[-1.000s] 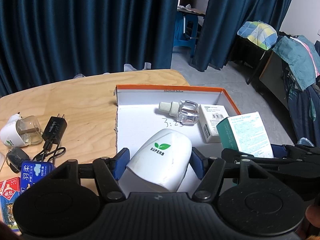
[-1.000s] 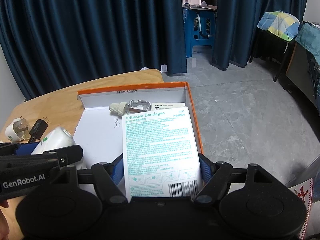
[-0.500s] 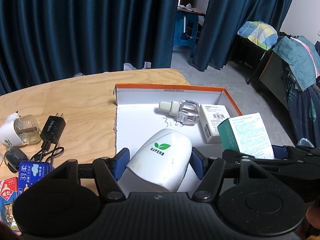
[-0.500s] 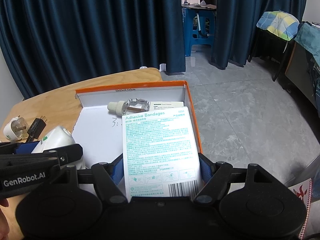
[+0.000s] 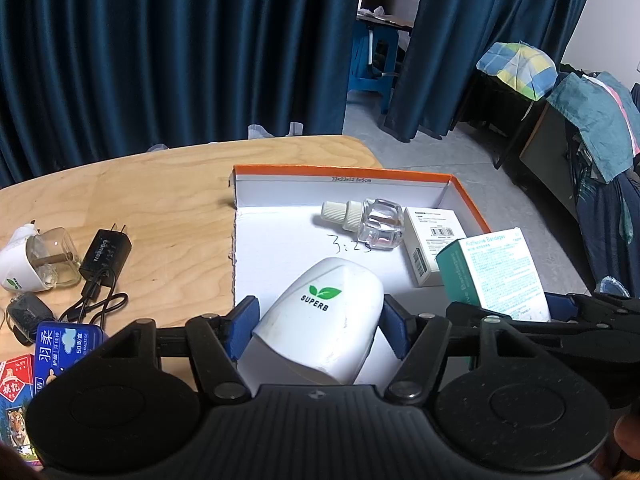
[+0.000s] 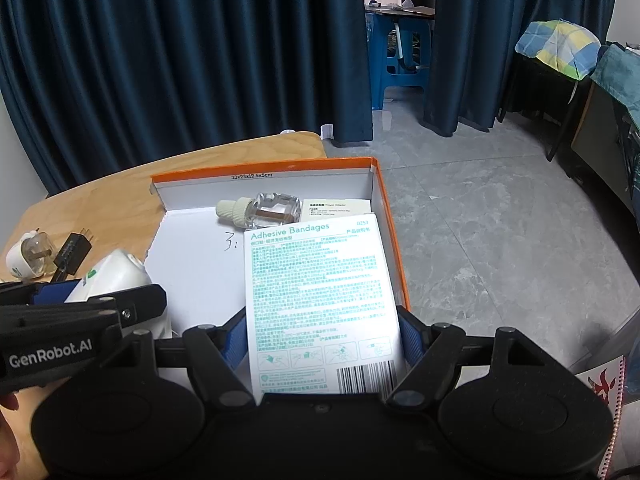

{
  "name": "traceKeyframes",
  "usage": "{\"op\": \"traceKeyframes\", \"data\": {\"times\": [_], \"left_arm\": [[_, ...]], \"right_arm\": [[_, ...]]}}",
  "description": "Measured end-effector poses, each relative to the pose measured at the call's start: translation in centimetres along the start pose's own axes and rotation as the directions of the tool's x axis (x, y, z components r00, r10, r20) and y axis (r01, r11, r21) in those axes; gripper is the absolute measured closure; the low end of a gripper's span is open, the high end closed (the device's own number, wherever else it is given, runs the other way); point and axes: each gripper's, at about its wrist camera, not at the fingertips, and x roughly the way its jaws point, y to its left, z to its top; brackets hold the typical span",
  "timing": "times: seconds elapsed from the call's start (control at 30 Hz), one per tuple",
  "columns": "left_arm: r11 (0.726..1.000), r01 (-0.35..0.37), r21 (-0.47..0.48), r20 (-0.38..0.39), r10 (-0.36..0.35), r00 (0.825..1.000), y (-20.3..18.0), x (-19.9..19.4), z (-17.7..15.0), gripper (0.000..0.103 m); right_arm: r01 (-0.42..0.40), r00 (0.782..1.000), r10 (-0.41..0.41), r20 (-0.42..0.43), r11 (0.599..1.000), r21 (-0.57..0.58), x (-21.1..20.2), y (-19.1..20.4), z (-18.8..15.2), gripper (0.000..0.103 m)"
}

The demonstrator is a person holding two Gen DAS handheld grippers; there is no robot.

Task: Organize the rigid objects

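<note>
My left gripper (image 5: 318, 322) is shut on a white SUPERB device (image 5: 320, 328), held over the near part of the orange-rimmed white box (image 5: 344, 178). My right gripper (image 6: 322, 338) is shut on a white and green Adhesive Bandages box (image 6: 320, 300), above the right side of the same orange box (image 6: 384, 224). Inside the box lie a clear refill bottle with a cream cap (image 5: 366, 220) and a small white carton (image 5: 434, 244). The bandage box (image 5: 496, 272) also shows at the right of the left wrist view.
On the wooden table (image 5: 160, 200) left of the box lie a black charger with cable (image 5: 104, 256), a white plug-in with a clear bottle (image 5: 32, 260), a blue packet (image 5: 60, 344) and a red card pack (image 5: 14, 384). Grey floor (image 6: 500, 240) lies right of the table.
</note>
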Motion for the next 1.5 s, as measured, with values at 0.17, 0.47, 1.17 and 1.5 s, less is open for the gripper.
{"op": "traceKeyframes", "data": {"times": [0.17, 0.47, 1.17, 1.5], "left_arm": [[1.000, 0.000, 0.000, 0.000, 0.000, 1.000, 0.0, 0.0, 0.0, 0.037], [1.000, 0.008, 0.004, -0.009, -0.008, 1.000, -0.1, 0.6, 0.0, 0.037], [0.999, 0.020, -0.032, 0.028, -0.019, 0.999, -0.4, -0.6, 1.6, 0.011], [0.998, -0.067, -0.021, 0.010, 0.067, 0.998, 1.6, -5.6, -0.3, 0.008]], "right_arm": [[0.000, 1.000, 0.000, 0.000, 1.000, -0.001, 0.0, 0.1, 0.0, 0.018], [0.024, 0.998, -0.026, 0.049, 0.999, 0.042, -0.7, -0.6, 0.3, 0.016], [0.026, 0.985, -0.050, 0.166, 0.990, 0.141, -3.3, -2.5, 0.8, 0.015], [-0.013, 0.992, -0.002, 0.123, 0.992, 0.123, -5.5, -0.1, -0.4, 0.015]]}}
